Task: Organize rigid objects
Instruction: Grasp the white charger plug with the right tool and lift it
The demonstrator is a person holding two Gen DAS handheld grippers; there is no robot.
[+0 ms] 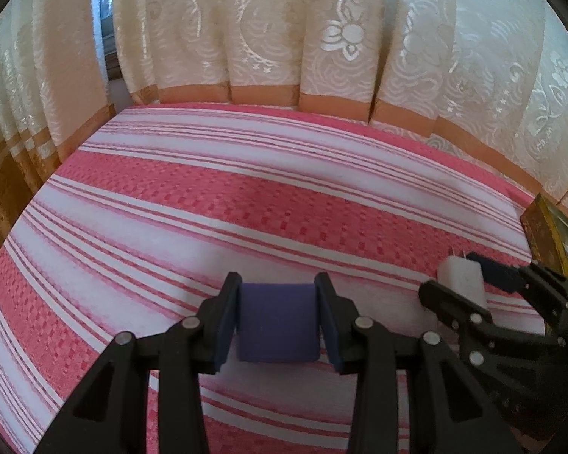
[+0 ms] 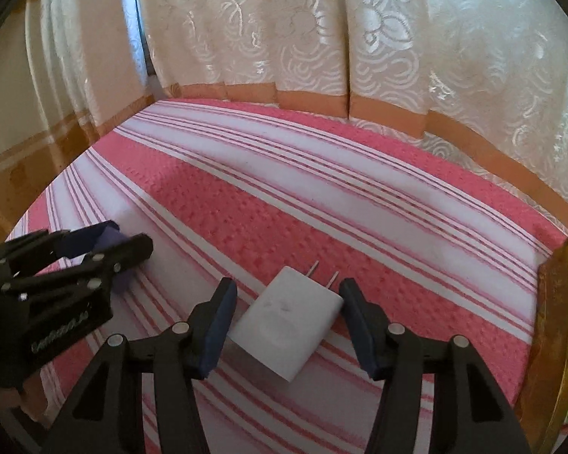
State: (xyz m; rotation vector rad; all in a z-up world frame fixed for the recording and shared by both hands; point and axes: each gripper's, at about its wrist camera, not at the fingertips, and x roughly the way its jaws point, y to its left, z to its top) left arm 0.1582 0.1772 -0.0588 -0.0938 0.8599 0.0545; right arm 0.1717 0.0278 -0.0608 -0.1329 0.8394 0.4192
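Note:
A purple block (image 1: pixel 278 321) sits squarely between the blue pads of my left gripper (image 1: pixel 278 283), which is shut on it just above the striped pink and white cloth (image 1: pixel 246 196). In the right wrist view, a white plug-in charger (image 2: pixel 287 325) with two metal prongs lies askew on the cloth between the fingers of my right gripper (image 2: pixel 287 285), with both pads touching its corners. The left gripper (image 2: pixel 127 234) with the purple block (image 2: pixel 111 238) shows at that view's left edge. The right gripper (image 1: pixel 454 272) and the charger (image 1: pixel 462 278) show at the left wrist view's right.
A gold-edged box (image 2: pixel 556 321) stands at the right end of the cloth, close to the right gripper. Cream patterned curtains (image 1: pixel 265 38) with an orange hem hang along the far edge. The two grippers sit side by side near the front.

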